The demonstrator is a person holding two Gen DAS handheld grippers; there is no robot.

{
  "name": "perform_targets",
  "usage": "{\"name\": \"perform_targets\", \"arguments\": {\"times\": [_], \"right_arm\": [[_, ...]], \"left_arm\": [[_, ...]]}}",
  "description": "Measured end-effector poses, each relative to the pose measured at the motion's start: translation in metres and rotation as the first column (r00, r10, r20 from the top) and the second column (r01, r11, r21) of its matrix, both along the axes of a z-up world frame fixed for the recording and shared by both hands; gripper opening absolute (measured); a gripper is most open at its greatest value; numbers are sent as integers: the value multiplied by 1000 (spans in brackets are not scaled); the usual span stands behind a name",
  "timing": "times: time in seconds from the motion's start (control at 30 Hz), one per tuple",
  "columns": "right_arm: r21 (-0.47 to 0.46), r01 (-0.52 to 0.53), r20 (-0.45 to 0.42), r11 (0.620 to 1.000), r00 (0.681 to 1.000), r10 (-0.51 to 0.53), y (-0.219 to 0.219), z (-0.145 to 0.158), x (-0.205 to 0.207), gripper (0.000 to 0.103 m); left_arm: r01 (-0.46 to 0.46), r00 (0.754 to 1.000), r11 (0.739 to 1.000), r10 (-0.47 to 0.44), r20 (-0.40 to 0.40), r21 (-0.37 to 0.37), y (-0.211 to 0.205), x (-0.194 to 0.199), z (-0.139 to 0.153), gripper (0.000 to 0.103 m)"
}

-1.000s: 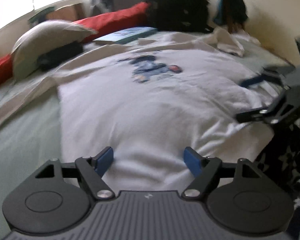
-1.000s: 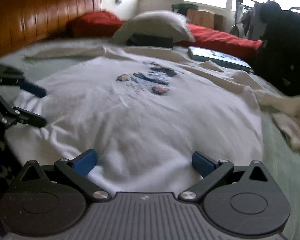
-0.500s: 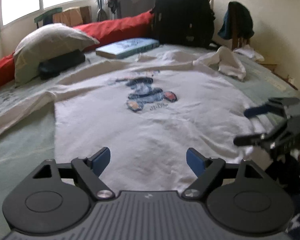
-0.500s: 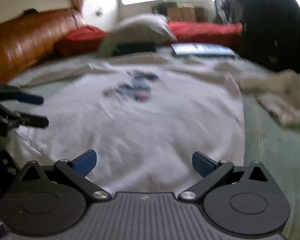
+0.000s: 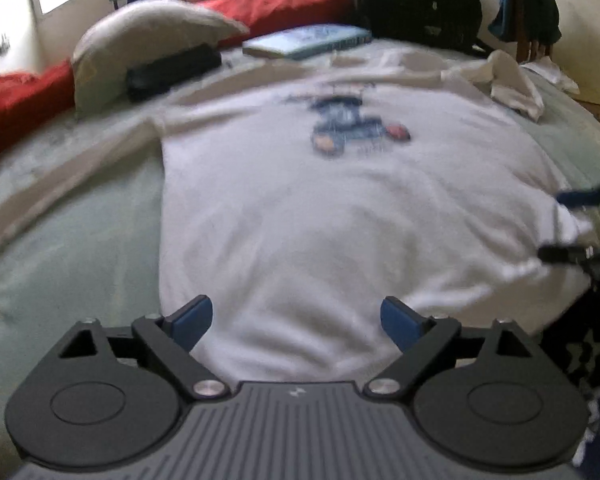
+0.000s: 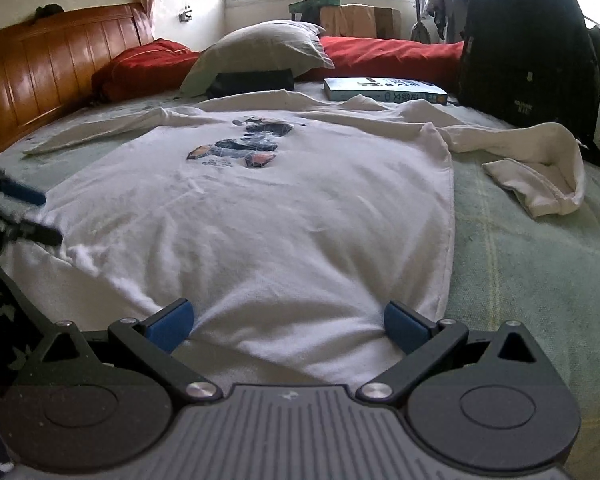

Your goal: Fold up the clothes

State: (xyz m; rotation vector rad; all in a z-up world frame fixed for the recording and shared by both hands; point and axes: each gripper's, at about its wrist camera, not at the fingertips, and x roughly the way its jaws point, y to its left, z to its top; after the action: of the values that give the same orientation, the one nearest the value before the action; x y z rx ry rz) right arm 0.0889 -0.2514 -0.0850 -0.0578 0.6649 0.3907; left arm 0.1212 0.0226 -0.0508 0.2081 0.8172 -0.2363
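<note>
A white long-sleeved shirt (image 5: 300, 200) (image 6: 268, 216) with a blue print lies face up and spread flat on the bed. Its left sleeve (image 5: 72, 176) stretches out straight, and its right sleeve (image 6: 540, 168) is bunched and folded over. My left gripper (image 5: 296, 320) hovers over the hem near the shirt's left side; its jaws are opening and no cloth is pinched between them. It shows at the left edge of the right wrist view as left gripper (image 6: 24, 212). My right gripper (image 6: 288, 324) (image 5: 572, 224) stands open over the hem near the right side, holding nothing.
A pillow (image 6: 260, 52) rests on a black pouch (image 6: 252, 80) at the bed's far side, with red cushions (image 6: 380, 52) behind. A book (image 6: 384, 90) and a black backpack (image 6: 528, 40) sit far right. Wooden headboard (image 6: 40, 72) on the left. Green bedsheet (image 6: 532, 264) around the shirt.
My left gripper's jaws have spread a little wider and its view has lifted and swung left, so the right gripper now sits at the right edge. The shirt has not moved.
</note>
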Motion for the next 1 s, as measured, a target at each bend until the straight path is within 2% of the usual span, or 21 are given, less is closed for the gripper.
{"name": "perform_targets", "arguments": {"times": [0.13,0.27,0.43,0.53,0.63,0.7,0.83,0.9,0.97,1.0], "right_arm": [[-12,4,4,1000,1000,-4,2,0,-2,103],[-12,5,5,1000,1000,-5,1,0,-2,103],[-31,-6,6,999,1000,6,-1,1,-12,103],[-99,-39,2,994,999,39,-1,0,-29,103],[-189,-70,13,979,997,74,2,0,-47,103],[-187,-80,12,979,996,84,3,8,-49,103],[-78,-92,56,993,994,97,9,23,-39,103],[-41,-83,15,996,996,84,12,18,-28,103],[-47,-50,-48,998,998,48,13,6,-20,103],[-60,-48,-34,997,998,46,11,3,-23,103]], "left_arm": [[56,998,998,-54,35,-42,-31,24,17,91],[94,995,994,-92,31,-59,-66,47,11,91],[28,999,997,-30,-26,-77,-86,75,-17,91],[-17,999,996,14,-36,-85,-87,82,-29,95],[-33,999,995,30,-32,-90,-86,77,-24,94],[-47,999,992,44,-26,-117,-83,72,-17,94],[-30,1000,988,30,-3,-150,-82,63,-7,94],[-27,1000,989,28,4,-148,-81,60,-5,94],[-29,999,989,31,8,-144,-80,57,-4,94],[-33,999,989,35,8,-142,-78,57,-4,94]]}}
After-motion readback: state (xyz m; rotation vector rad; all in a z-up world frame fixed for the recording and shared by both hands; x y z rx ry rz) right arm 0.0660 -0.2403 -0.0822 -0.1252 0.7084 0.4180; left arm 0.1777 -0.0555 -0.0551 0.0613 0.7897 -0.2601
